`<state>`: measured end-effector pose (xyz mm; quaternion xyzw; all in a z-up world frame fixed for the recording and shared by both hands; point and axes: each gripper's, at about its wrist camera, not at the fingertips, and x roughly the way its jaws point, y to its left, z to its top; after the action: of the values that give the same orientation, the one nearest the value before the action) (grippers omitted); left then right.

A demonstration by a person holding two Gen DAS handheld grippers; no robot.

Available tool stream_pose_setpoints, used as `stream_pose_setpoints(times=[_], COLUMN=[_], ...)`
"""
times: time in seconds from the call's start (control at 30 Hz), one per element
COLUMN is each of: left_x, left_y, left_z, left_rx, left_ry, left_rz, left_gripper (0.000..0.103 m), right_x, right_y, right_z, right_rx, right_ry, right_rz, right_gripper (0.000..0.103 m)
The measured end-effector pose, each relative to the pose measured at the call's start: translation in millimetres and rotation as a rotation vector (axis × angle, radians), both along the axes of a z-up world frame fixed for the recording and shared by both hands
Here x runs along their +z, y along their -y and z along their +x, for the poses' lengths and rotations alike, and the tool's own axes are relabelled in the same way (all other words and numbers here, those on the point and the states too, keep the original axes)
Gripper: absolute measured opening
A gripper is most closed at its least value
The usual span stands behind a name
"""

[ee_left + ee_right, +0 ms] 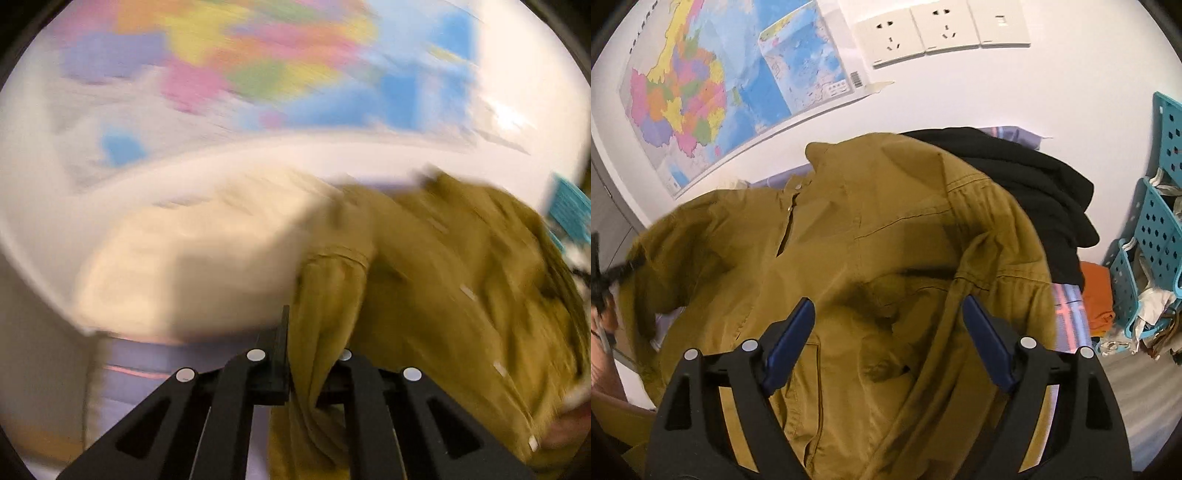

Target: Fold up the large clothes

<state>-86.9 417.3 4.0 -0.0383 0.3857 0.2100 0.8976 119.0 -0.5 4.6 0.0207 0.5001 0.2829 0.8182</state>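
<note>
We see the left claw (295, 354) clamped on a bunched fold of the mustard jacket (443, 295), the cloth squeezed between its black jaws and hanging down below them, while the rest of the garment spreads away to the right of that claw; this view is heavily blurred. From the right wrist, we see the right claw (888, 332) with its blue-padded jaws standing wide apart, gripping nothing. The mustard jacket (849, 258) lies directly beneath and ahead of it, rumpled, its collar toward the far wall and a seamed sleeve (979, 266) running down between the two pads without either pad pressing on it. We cannot tell from these views what surface the jacket rests on. Behind the jacket to the right lies a black garment (1034, 184), with an orange cloth (1097, 295) just beside it, and a teal perforated basket (1156, 236) holding mixed items farther right. A coloured map (701, 96) and wall sockets (916, 33) hang on the white wall beyond.
</note>
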Motion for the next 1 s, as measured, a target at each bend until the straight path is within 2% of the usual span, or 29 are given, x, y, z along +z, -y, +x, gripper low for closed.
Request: stream_pose_setpoints(times=[0.1,0.17,0.2,0.23,0.27,0.33,0.4,0.47,0.57,0.7,0.77,0.83,0.87,0.9,0.93,0.97,1.0], left_x=[9.3,-6.9,-16.5,-30.4,-45.4,-48.9,-34.7,-10.7,14.6,33.3,30.8,15.9,9.4,-0.6,-5.2,-13.0,-18.6], left_y=[-46.3,-69.1,-77.1,-82.3,-81.0,-70.3,-51.8,-34.9,-9.7,39.5,63.5,88.9,97.3,109.3,110.8,119.1,122.9], left_z=[0.7,8.5,10.7,16.0,21.1,21.5,16.4,6.3,0.0,4.0,13.7,31.6,36.2,46.6,50.9,59.5,61.4], left_rx=[0.16,0.261,0.298,0.337,0.325,0.27,0.18,0.078,-0.054,-0.213,-0.291,-0.353,-0.378,-0.413,-0.429,-0.459,-0.472], left_ry=[-0.016,-0.102,-0.156,-0.22,-0.266,-0.229,-0.12,0.027,0.153,0.223,0.211,0.18,0.167,0.142,0.129,0.111,0.101], left_rz=[0.085,0.209,0.254,0.279,0.268,0.234,0.189,0.097,0.028,0.016,0.028,0.039,0.036,0.025,0.013,-0.012,-0.02], left_gripper=[0.017,0.045,0.049,0.048,0.048,0.049,0.058,0.067,0.07,0.076,0.078,0.078,0.078,0.078,0.078,0.078,0.078], right_x=[-3.4,-8.5,-10.6,-12.2,-13.1,-12.5,-9.2,-6.3,-5.0,-9.0,-17.6,-28.9,-35.9,-40.1,-42.2,-39.4,-32.7], right_y=[9.0,16.5,19.9,25.6,32.0,44.6,58.1,67.5,72.0,59.0,46.8,37.1,34.5,34.8,40.2,48.3,54.7], right_z=[1.6,1.7,1.3,0.3,-0.9,-4.6,-11.0,-20.3,-40.0,-67.5,-81.1,-87.4,-87.5,-86.0,-81.9,-76.6,-73.9], right_rx=[-0.03,-0.052,-0.062,-0.081,-0.1,-0.134,-0.162,-0.167,-0.145,-0.064,-0.006,0.049,0.059,0.061,0.055,0.043,0.031], right_ry=[-0.004,-0.01,-0.013,-0.013,-0.013,-0.007,0.001,0.0,-0.001,0.001,-0.014,-0.022,-0.024,-0.039,-0.076,-0.105,-0.098], right_rz=[-0.002,-0.009,-0.013,-0.015,-0.014,-0.025,-0.044,-0.06,-0.098,-0.135,-0.151,-0.198,-0.238,-0.244,-0.198,-0.142,-0.116], right_gripper=[0.081,0.081,0.081,0.081,0.082,0.082,0.086,0.088,0.089,0.092,0.097,0.097,0.094,0.075,0.047,0.034,0.013])
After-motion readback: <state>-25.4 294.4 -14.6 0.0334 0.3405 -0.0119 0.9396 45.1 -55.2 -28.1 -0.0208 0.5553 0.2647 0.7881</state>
